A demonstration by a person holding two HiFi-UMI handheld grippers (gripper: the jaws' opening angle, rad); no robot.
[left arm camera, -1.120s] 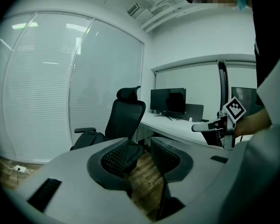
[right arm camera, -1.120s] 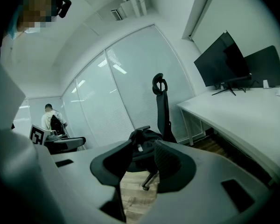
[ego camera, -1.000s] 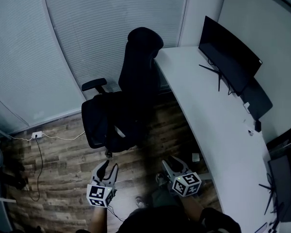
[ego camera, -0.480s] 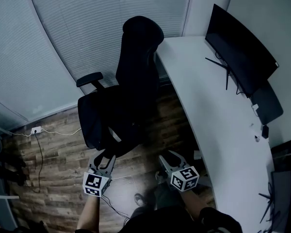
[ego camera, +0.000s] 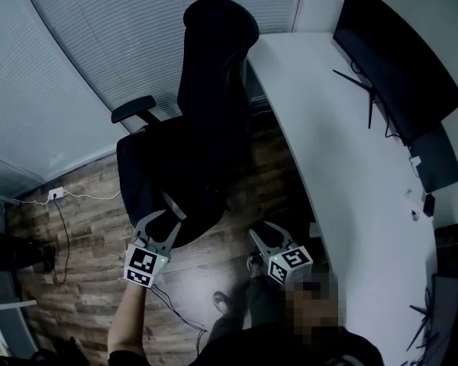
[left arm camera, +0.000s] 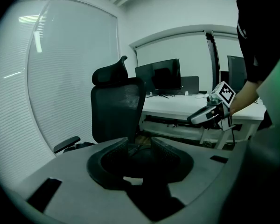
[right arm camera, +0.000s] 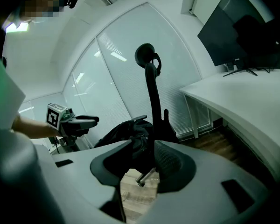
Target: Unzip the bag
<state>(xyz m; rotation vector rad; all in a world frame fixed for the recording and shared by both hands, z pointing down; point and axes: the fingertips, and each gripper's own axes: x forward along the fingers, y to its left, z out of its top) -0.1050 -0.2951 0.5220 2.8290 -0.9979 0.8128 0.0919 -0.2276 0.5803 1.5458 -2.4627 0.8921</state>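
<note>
A wood-plank floor (ego camera: 84, 280) fills the lower left of the head view. A wall of white blinds (ego camera: 99, 44) spans the upper left. A curved white desk (ego camera: 343, 151) runs down the right side, with a dark monitor (ego camera: 397, 59) at its upper end. A black office chair (ego camera: 206, 90) stands at centre top. A dark bag (right arm camera: 123, 130) lies slumped on its seat, at centre-left in the right gripper view; its zip and contents cannot be made out. The left gripper (ego camera: 159, 227) and right gripper (ego camera: 267, 235) sit low in the frame. Both have their jaws spread with nothing between them, and the bag lies beyond their tips, untouched.
</note>
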